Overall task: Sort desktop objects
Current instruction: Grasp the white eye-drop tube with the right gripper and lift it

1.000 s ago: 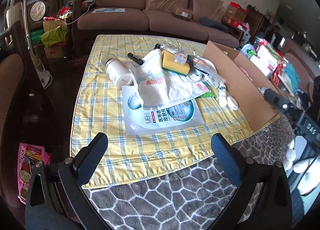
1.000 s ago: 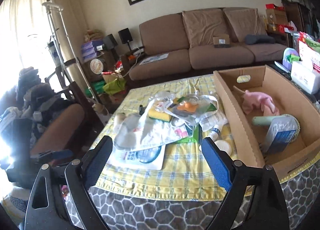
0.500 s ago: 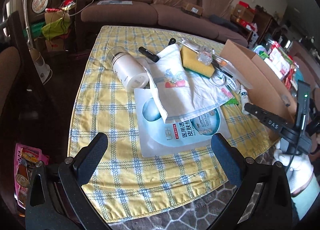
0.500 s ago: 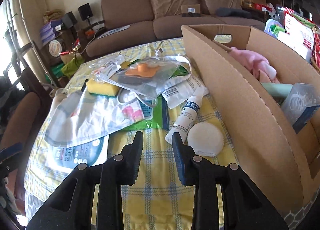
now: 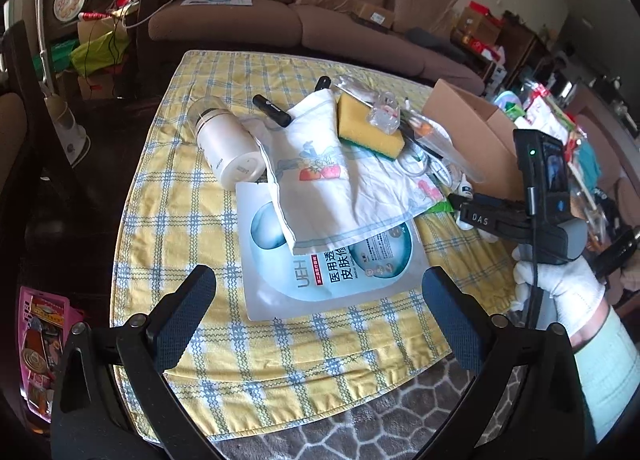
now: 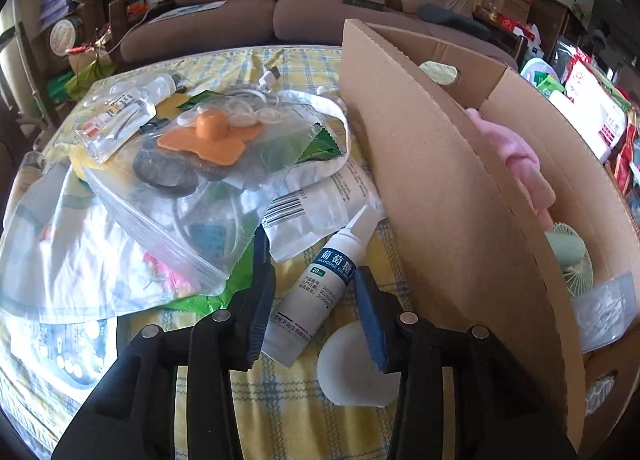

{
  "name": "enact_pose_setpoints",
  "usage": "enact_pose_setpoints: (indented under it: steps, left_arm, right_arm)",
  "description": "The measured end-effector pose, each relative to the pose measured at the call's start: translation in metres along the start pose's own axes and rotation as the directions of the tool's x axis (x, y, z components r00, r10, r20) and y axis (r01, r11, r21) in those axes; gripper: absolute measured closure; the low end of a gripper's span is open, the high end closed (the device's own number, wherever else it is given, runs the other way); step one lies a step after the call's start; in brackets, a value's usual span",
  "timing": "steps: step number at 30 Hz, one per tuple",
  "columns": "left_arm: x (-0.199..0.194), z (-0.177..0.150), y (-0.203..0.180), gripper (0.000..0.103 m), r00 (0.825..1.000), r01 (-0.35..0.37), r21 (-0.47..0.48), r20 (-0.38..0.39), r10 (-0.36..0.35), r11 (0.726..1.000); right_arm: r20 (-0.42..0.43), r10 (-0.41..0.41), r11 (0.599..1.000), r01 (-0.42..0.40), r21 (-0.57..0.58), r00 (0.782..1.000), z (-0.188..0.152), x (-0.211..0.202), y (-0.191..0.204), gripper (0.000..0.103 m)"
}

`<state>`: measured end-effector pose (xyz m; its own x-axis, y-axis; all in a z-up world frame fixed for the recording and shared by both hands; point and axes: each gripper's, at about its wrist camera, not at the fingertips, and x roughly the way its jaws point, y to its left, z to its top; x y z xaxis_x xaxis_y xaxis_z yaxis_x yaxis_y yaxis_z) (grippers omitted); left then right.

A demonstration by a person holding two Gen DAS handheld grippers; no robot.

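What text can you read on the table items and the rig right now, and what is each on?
"UEH" and "医用透…皮肤…", partly covered: flat pouch.
"葡萄糖", "GLUCOSE", "20ml": small tube between the opening right gripper jaws.
"DAS": right gripper, left wrist view.
Tube's small print, barcode digits, white bottle label: too small.

Brown sofa (image 5: 304,8) behind table (image 5: 360,428)
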<state>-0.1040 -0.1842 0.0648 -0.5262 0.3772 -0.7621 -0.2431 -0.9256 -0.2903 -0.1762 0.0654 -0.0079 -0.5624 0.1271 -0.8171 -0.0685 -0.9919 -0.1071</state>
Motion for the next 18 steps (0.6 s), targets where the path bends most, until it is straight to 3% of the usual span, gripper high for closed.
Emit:
enact_pose_setpoints:
  steps: [3, 7, 8, 9, 11, 14, 18]
  left_arm:
    - [-0.003, 0.003, 0.005, 0.0, 1.0, 0.012, -0.028, 0.006, -0.012, 1.0]
    - [-0.003, 0.004, 0.008, 0.0, 1.0, 0.029, -0.048, 0.002, -0.029, 0.998]
    - [-0.004, 0.004, 0.008, 0.0, 0.999, 0.035, -0.05, 0.001, -0.035, 0.998]
    - [-0.004, 0.004, 0.008, 0.0, 0.999, 0.04, -0.052, 0.0, -0.04, 0.998]
    - [-0.004, 0.004, 0.007, 0.0, 0.999, 0.045, -0.054, 0.0, -0.045, 0.998]
    - [-0.002, 0.001, 0.005, 0.0, 0.998, 0.059, -0.055, -0.011, -0.06, 0.997]
    - [0.0, -0.002, 0.001, 0.0, 0.992, 0.121, -0.071, -0.026, -0.123, 0.99]
  right_arm:
    - [-0.05, -0.021, 0.997, 0.017, -0.078, 0.999, -0.002, 0.006, 0.008, 0.056]
    - [-0.08, 0.013, 0.998, -0.018, -0.056, 0.997, -0.006, 0.004, -0.001, 0.063]
    - [-0.085, 0.03, 0.998, -0.034, -0.045, 0.996, -0.008, 0.002, -0.002, 0.066]
    - [-0.089, 0.065, 0.997, -0.068, -0.028, 0.994, -0.011, -0.002, -0.005, 0.077]
    - [-0.101, 0.174, 0.985, -0.171, 0.033, 0.98, -0.019, -0.012, -0.01, 0.081]
    - [-0.094, 0.352, 0.934, -0.343, 0.101, 0.931, -0.034, -0.031, -0.009, 0.081]
    - [-0.079, 0.517, 0.853, -0.506, 0.124, 0.852, -0.05, -0.057, 0.01, 0.081]
